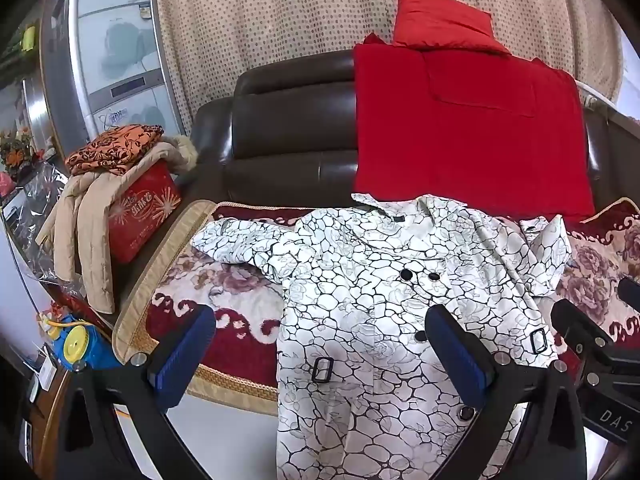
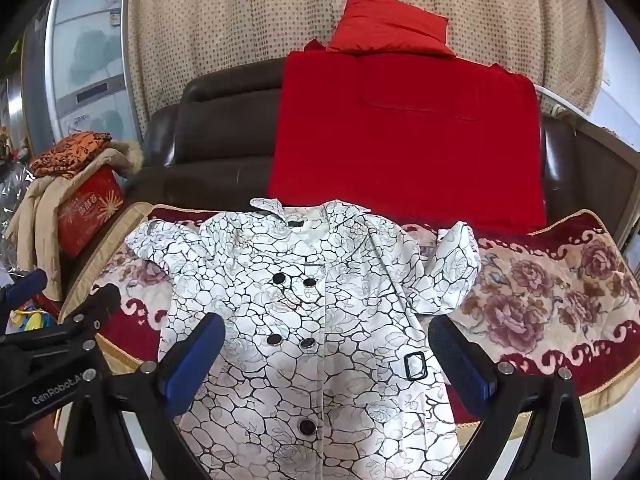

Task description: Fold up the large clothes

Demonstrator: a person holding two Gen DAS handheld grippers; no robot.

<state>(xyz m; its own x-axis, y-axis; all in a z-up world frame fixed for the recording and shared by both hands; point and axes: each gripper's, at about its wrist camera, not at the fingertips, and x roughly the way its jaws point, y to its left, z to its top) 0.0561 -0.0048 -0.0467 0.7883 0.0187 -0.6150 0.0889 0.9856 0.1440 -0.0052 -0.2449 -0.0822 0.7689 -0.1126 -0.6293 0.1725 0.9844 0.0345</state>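
Evidently folding has not begun: the white patterned coat [image 2: 304, 320] lies spread face-up on the sofa's floral cover [image 2: 560, 300], hem hanging off the front edge. Left gripper [image 1: 320, 356] and right gripper [image 2: 328, 360] hover above it, jaws wide, holding nothing; next, I judge, each must pinch a sleeve

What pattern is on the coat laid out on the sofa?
White with black crackle-like lines; the coat shows best in the right wrist view.

Coat [image 2: 320, 320] hem beyond the bottom edge, lower front behind gripper fingers [image 2: 192, 364].
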